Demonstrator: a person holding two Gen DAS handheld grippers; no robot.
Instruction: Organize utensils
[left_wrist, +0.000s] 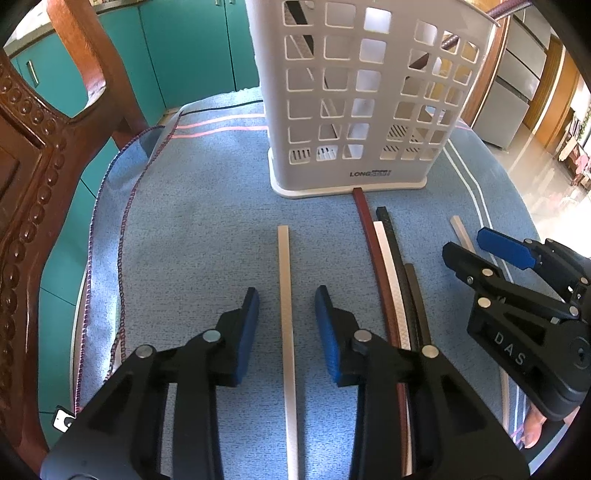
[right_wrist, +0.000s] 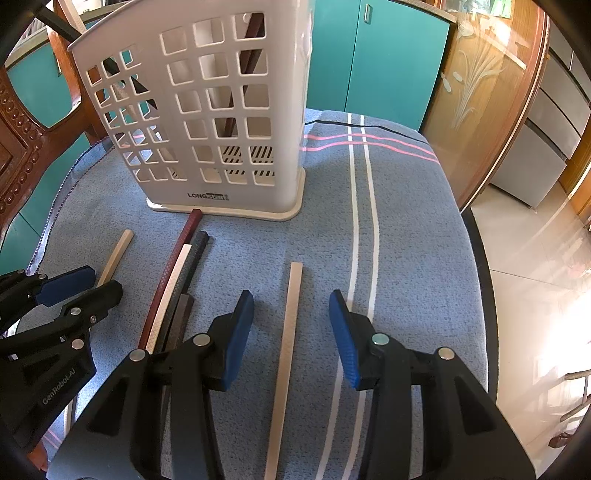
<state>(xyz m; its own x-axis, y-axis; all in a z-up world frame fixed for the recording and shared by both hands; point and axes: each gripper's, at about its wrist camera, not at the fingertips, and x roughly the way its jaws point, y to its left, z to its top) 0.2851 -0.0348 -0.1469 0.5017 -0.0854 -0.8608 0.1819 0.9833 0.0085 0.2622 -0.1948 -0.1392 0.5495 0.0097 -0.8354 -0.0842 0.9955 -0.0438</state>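
A white perforated utensil holder (left_wrist: 365, 96) stands upright on the blue cloth; it also shows in the right wrist view (right_wrist: 207, 110), with several dark sticks inside. My left gripper (left_wrist: 286, 306) is open, its jaws either side of a cream chopstick (left_wrist: 285, 280) lying on the cloth. My right gripper (right_wrist: 291, 310) is open, straddling another cream chopstick (right_wrist: 290, 325). Between them lies a bundle of chopsticks: a maroon one (left_wrist: 373, 251), a white one (left_wrist: 386, 269) and black ones (left_wrist: 395, 251). The bundle also shows in the right wrist view (right_wrist: 177, 273).
A blue cloth (left_wrist: 207, 221) with white and pink stripes covers the round table. A carved wooden chair (left_wrist: 33, 177) stands at the left edge. Teal cabinets (left_wrist: 192, 48) are behind. The right gripper's body (left_wrist: 524, 295) appears at the right; the left gripper's body (right_wrist: 55, 314) appears at the left.
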